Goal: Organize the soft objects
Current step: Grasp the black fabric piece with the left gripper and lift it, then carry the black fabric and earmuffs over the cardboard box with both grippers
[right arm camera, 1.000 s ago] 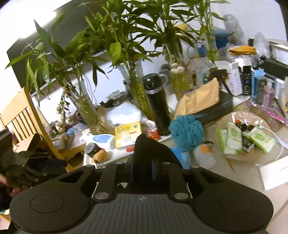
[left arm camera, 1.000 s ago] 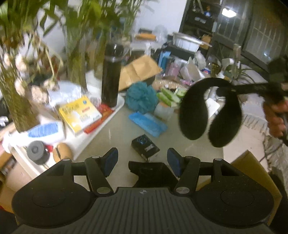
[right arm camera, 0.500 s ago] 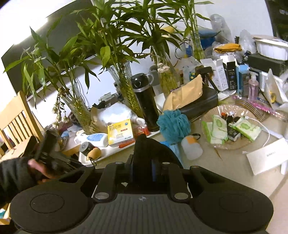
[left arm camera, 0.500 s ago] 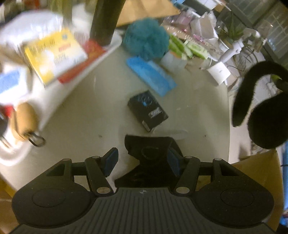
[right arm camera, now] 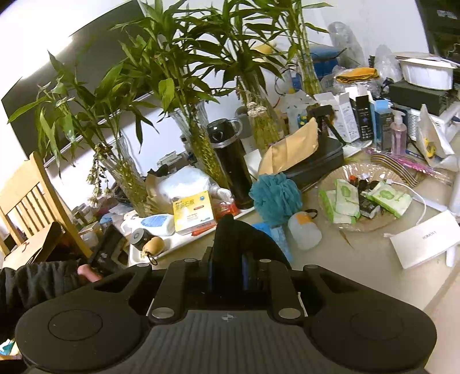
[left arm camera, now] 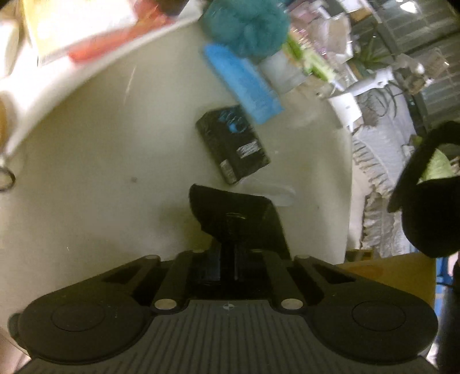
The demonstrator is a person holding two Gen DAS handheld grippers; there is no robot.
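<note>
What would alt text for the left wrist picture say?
The left gripper has its jaws shut on a black cloth above a pale table. Beyond lie a black box, a blue packet and a teal bath sponge; black earmuffs hang at right.

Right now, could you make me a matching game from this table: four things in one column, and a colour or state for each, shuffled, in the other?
Things:
1. bath pouf
2. pump bottle
3. printed carton
4. earmuffs

Colour or state:
A. yellow
B. pinched in the right claw
C. teal
D. pink

Pairs: 1-C, 2-D, 3-A, 4-B.
</note>
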